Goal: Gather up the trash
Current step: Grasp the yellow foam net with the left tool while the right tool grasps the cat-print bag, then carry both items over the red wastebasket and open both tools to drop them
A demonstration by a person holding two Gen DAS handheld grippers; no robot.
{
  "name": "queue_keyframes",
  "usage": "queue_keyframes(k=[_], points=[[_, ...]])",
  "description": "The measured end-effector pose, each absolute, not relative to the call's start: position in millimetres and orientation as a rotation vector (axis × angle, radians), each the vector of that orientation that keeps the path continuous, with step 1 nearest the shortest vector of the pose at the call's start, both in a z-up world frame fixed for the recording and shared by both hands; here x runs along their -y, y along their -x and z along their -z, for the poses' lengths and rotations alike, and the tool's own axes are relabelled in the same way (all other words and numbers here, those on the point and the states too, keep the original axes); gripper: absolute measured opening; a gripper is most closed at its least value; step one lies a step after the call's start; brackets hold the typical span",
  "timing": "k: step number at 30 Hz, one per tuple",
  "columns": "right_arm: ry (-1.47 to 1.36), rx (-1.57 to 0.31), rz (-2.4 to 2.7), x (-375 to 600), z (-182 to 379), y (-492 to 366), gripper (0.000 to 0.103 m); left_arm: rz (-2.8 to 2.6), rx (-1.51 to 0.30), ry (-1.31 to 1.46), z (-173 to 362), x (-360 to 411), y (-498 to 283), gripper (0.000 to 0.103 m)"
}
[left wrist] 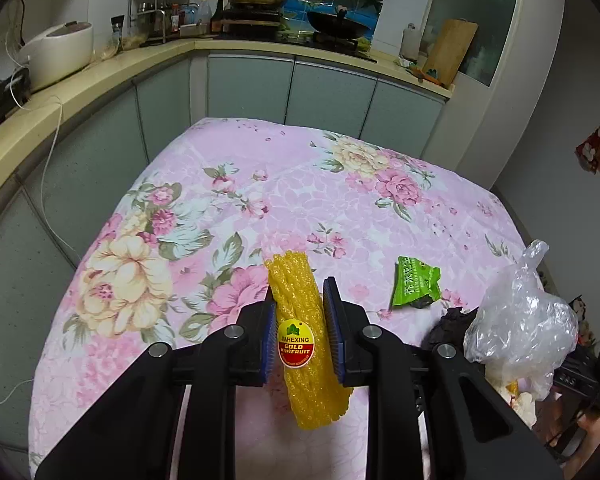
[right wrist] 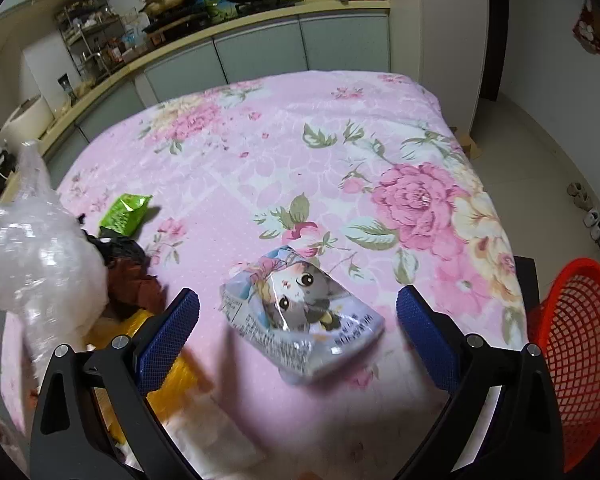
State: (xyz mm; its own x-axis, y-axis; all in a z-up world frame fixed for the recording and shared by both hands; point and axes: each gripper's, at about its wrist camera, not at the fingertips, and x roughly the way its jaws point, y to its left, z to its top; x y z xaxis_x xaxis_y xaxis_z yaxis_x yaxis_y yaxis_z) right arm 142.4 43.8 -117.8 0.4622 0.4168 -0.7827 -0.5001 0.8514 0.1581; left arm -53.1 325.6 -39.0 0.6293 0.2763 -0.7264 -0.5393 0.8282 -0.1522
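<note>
Pink floral-clothed worktop (left wrist: 228, 200) fills both views, a red plastic mesh basket (right wrist: 580, 360) at its right edge. Left gripper (left wrist: 300, 320) jaws clamp tight on the yellow foam fruit net (left wrist: 300, 308), lifted clear. Right gripper (right wrist: 298, 320) jaws gape wide, straddling the cat-printed snack packet (right wrist: 300, 320) without touching.

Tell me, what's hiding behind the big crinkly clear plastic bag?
Behind the crinkly clear plastic bag, a dark crumpled black-and-brown wrapper pokes out on the pink flowered tablecloth. A flat green snack packet lies beyond it. The bag covers the rest.
</note>
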Motion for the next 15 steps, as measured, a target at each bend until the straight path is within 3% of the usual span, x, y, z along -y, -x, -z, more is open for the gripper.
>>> queue_keyframes(k=[11, 15], points=[[0.131, -0.913, -0.565, -41, 118, -136, 0.057, -0.488, -0.74, 0.352, 32, -318, 59, 0.021], [0.108, -0.897, -0.557, -33, 111, -135, 0.055, -0.478, -0.728, 0.328, 25, -309, 58, 0.021]])
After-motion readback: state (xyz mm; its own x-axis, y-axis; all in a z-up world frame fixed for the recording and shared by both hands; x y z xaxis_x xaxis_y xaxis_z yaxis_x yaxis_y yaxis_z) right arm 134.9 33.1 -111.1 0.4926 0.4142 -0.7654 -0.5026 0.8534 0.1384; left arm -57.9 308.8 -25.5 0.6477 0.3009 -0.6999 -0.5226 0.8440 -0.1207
